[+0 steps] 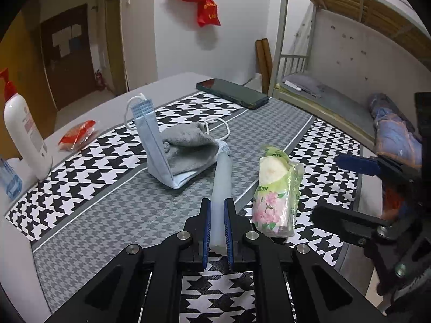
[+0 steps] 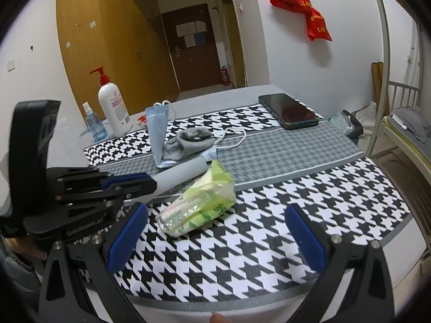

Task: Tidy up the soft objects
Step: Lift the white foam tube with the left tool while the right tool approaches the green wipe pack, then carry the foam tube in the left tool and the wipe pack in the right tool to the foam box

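Left tool clamped on white tube; right tool apart, tissue pack just ahead.

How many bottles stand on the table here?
2, both at the table's far left corner: a tall white pump bottle with red nozzle and a small clear blue spray bottle beside it. None appear hidden.

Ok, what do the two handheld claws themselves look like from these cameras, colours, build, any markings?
Both match: the left claw and right claw are matte black plastic linkages with triangular cut-outs, silver round pivot bolts and blue ribbed pads lining the fingers. In the right wrist view the left unit shows faint embossed lettering on its side, too small to read, and a tall black block behind it. No cables show.
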`<state>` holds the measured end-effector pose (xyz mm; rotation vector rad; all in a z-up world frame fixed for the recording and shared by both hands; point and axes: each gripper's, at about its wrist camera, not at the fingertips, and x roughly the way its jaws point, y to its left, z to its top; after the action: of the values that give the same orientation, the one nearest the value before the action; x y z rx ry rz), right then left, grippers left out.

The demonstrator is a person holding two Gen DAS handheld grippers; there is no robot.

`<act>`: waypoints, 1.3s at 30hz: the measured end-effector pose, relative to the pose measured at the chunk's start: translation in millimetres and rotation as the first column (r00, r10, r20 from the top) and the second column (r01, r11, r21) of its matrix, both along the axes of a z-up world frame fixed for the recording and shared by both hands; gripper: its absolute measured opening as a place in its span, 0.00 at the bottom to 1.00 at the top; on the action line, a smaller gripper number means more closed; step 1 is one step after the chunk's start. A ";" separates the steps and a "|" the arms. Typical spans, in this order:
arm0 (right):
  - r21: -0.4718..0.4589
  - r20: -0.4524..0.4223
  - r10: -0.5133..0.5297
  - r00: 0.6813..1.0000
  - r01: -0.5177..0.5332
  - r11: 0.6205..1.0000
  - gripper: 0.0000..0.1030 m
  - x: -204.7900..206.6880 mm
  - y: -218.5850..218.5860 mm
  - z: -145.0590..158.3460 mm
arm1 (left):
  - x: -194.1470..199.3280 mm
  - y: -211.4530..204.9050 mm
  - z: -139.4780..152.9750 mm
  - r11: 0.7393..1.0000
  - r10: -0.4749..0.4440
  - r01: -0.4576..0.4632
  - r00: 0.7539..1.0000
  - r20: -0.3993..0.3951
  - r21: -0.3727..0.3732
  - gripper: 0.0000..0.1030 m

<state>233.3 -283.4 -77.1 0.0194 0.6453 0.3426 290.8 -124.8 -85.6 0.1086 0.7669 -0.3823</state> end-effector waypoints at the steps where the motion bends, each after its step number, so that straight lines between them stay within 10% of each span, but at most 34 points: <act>1: 0.000 -0.009 0.000 1.000 0.000 1.000 1.00 2.4 1.5 -0.3 | -0.9 2.5 0.2 1.000 0.008 -0.008 1.000 0.002 -0.003 0.10; 13: -0.048 -0.075 0.010 0.997 -0.013 0.999 0.96 21.3 24.0 -10.7 | -3.2 26.0 -7.2 0.998 0.062 -0.063 0.998 -0.021 -0.027 0.10; 17: -0.061 -0.115 0.016 0.993 -0.023 0.998 0.73 27.0 30.2 -17.2 | -5.1 27.0 -6.3 0.997 0.065 -0.065 0.998 -0.019 -0.034 0.10; 25: -0.049 -0.141 0.009 0.990 -0.016 0.999 0.61 29.1 29.5 -21.6 | -5.2 29.2 -6.7 0.996 0.071 -0.072 0.997 -0.034 -0.048 0.10; 27: -0.029 -0.146 0.020 0.989 -0.024 0.999 0.43 28.6 28.9 -21.8 | -6.3 28.4 -6.4 0.996 0.069 -0.071 0.997 -0.031 -0.047 0.10; 39: -0.031 -0.100 -0.014 0.995 0.011 0.999 0.35 18.1 15.8 -3.7 | -15.3 23.9 1.1 0.997 0.053 -0.052 0.999 0.002 -0.063 0.10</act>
<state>251.4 -267.6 -80.8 0.0118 0.7497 0.3215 275.5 -100.9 -84.5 0.0305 0.7520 -0.3558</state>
